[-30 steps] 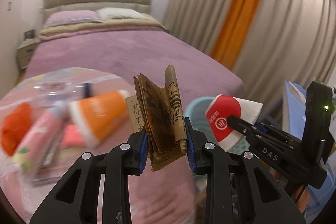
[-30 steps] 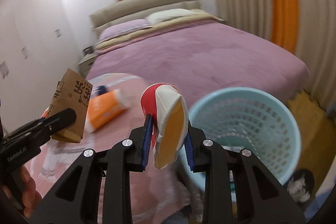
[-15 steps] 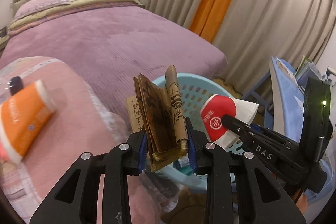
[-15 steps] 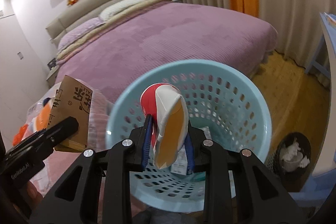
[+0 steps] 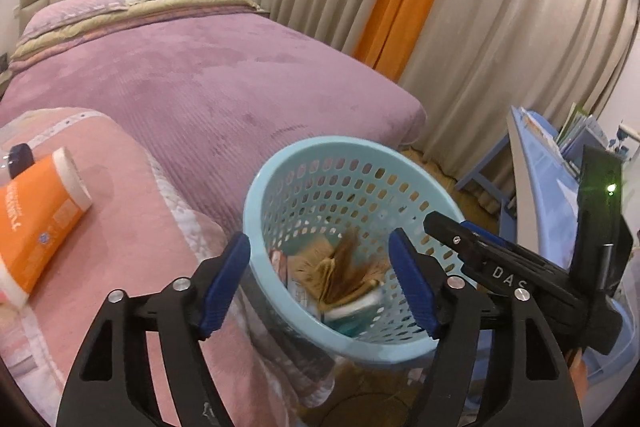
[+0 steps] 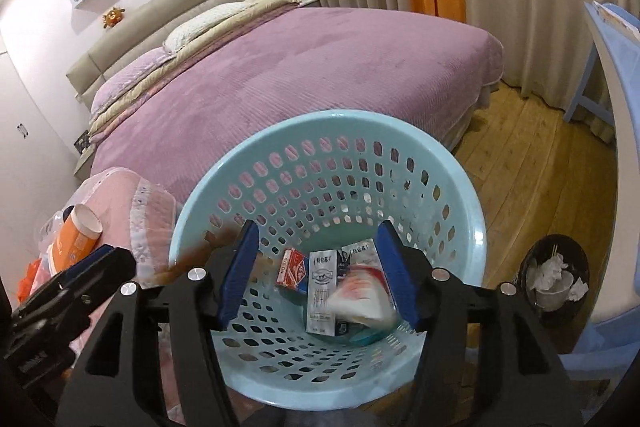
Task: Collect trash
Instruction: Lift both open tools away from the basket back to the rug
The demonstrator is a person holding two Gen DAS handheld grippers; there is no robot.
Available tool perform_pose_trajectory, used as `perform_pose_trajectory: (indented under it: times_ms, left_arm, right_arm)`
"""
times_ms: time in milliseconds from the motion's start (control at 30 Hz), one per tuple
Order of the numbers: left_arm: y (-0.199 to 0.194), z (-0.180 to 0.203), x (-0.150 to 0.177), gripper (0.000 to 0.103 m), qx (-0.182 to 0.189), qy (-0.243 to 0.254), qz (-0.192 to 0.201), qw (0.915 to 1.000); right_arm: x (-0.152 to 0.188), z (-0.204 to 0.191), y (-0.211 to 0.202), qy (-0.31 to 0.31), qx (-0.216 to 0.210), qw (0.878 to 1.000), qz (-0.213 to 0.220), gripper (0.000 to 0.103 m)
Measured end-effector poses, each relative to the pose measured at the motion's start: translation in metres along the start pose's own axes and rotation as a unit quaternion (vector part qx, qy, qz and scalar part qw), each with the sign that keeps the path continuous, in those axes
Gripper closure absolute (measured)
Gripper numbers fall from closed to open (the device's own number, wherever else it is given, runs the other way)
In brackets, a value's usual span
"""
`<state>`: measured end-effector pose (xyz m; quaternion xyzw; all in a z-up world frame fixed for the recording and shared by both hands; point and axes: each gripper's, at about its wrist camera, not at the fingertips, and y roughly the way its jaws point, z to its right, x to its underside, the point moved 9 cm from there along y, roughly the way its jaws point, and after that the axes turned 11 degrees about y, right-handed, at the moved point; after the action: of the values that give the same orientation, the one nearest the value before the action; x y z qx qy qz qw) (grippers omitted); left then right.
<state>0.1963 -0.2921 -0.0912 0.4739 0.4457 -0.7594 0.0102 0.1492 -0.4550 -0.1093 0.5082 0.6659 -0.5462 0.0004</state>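
Note:
A light blue perforated basket [image 5: 256,187] [image 6: 476,227] stands on the floor beside the bed. My left gripper [image 5: 318,247] hangs over its rim with its jaws opening and nothing between the pads. A crumpled brown paper bag [image 5: 340,275] is free of the pads and blurred inside the basket. My right gripper [image 6: 316,267] is over the same basket, jaws opening and empty. Below it a red and white paper wrapper [image 6: 360,299] falls, blurred, onto a white carton [image 6: 322,291] and a red box [image 6: 292,269] at the bottom.
An orange and white tube [image 5: 36,223] lies on a pink quilt [image 5: 128,235] to the left. The purple bed [image 5: 200,75] is behind the basket. A small black bin [image 6: 554,279] with tissues sits on the wooden floor, next to blue furniture [image 5: 540,163].
Both grippers swung from the pink quilt to above the basket and sank. Their jaws then opened, and the brown bag and the red and white wrapper dropped into the basket.

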Motion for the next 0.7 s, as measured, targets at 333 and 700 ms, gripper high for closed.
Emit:
perform_pose_trajectory:
  times_ms: [333,700]
  left_arm:
    - [-0.064,-0.008,-0.007,0.023,-0.026,-0.007,0.055,0.9981]
    - [-0.160,-0.070,0.005,0.021,-0.103,-0.037,0.114,0.9875]
  right_arm:
    - [0.007,-0.050,-0.030,-0.042,-0.039,0.998,0.013,0.045]
    - [0.025,-0.126,-0.061,-0.106,-0.083,0.990,0.030,0.045]
